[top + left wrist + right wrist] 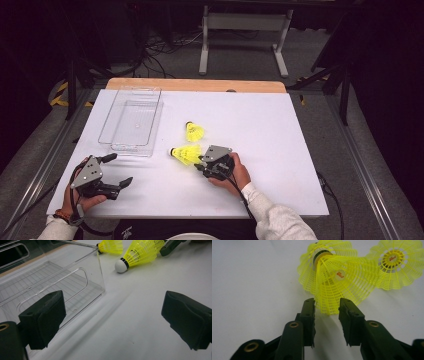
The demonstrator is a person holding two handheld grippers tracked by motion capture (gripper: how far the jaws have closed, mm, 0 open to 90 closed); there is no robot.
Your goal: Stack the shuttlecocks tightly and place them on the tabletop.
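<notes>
Two yellow plastic shuttlecocks lie on the white table (270,150). The nearer shuttlecock (186,154) (337,277) rests on its side, white cork pointing left in the high view. My right gripper (201,162) (327,308) is open, its jaws a little apart with the rim of that shuttlecock's skirt between them and no pad pressing on it. The second shuttlecock (194,132) (395,263) lies just beyond. My left gripper (119,170) (112,315) stands wide open near the table's front left with nothing between its jaws. It faces the nearer shuttlecock (140,256) and the second shuttlecock (111,246).
An empty clear plastic bin (132,150) (82,277) stands at the left of the table, just beyond my left gripper. A wooden strip (195,85) runs along the table's far edge. Cables and a white frame (245,30) are on the floor behind.
</notes>
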